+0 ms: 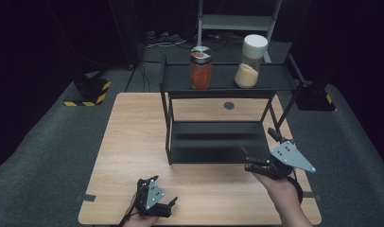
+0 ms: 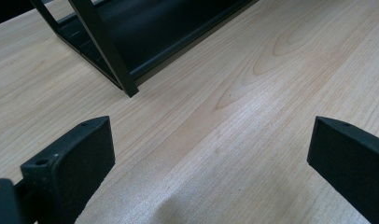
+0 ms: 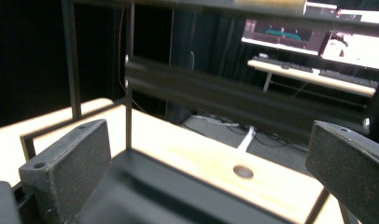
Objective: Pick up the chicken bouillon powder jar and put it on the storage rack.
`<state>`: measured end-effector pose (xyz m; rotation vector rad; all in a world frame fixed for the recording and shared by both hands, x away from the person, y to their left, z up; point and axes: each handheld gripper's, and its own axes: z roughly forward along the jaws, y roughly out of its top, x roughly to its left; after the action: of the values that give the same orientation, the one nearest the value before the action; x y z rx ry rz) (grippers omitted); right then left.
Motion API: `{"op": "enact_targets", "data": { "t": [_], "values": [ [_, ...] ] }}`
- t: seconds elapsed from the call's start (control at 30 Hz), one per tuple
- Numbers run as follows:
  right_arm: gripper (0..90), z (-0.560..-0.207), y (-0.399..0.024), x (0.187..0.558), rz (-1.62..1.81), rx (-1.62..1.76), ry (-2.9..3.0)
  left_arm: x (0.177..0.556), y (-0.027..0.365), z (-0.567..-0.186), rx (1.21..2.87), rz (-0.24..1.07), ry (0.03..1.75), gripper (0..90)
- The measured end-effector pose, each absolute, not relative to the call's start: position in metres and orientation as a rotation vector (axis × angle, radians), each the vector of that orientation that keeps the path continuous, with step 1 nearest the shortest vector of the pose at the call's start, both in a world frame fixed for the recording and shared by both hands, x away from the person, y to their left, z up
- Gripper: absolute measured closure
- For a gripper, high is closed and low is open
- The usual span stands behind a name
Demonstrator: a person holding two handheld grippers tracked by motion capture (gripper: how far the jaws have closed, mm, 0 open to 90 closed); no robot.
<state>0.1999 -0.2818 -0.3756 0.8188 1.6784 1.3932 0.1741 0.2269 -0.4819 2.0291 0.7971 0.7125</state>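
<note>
A black two-tier rack (image 1: 228, 85) stands on the wooden table (image 1: 133, 137). Its top shelf carries a jar of red-orange powder with a silver lid (image 1: 201, 68) and, to the right, a jar of beige powder with a white lid (image 1: 250, 61). The lower shelf (image 1: 213, 142) is bare. My right gripper (image 1: 258, 144) hovers at the front right corner of that shelf, open and holding nothing; in its own view (image 3: 208, 158) the black shelf (image 3: 169, 191) lies under the jaws. My left gripper (image 1: 158, 191) sits low near the table's front edge, open, with bare wood between its jaws (image 2: 211, 154) and the rack's front leg (image 2: 108, 51) ahead.
A round cable hole (image 1: 229, 105) marks the table behind the rack. On the floor stand a yellow-and-black striped base (image 1: 88, 92) at the left, a dark stand (image 1: 315, 99) at the right and a white frame (image 1: 237, 21) behind. A keyboard (image 3: 318, 74) lies on a far desk.
</note>
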Motion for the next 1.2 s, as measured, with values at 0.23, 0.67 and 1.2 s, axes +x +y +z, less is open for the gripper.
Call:
{"op": "enact_targets", "data": {
  "t": [0.23, 0.67, 1.2],
  "values": [
    [0.0, -0.411, -0.289, 0.189, 1.338, 0.868, 1.729, 0.175, 0.226, -0.481, 2.039, 0.710, 0.792, 0.9],
    [0.0, -0.476, -0.298, 0.179, 1.188, 1.000, 1.829, 0.176, 0.226, -0.480, 2.043, 0.704, 0.794, 0.9],
    [0.0, -0.487, -0.296, 0.181, 1.078, 1.038, 1.922, 0.177, 0.227, -0.480, 2.045, 0.701, 0.789, 0.9]
  ]
}}
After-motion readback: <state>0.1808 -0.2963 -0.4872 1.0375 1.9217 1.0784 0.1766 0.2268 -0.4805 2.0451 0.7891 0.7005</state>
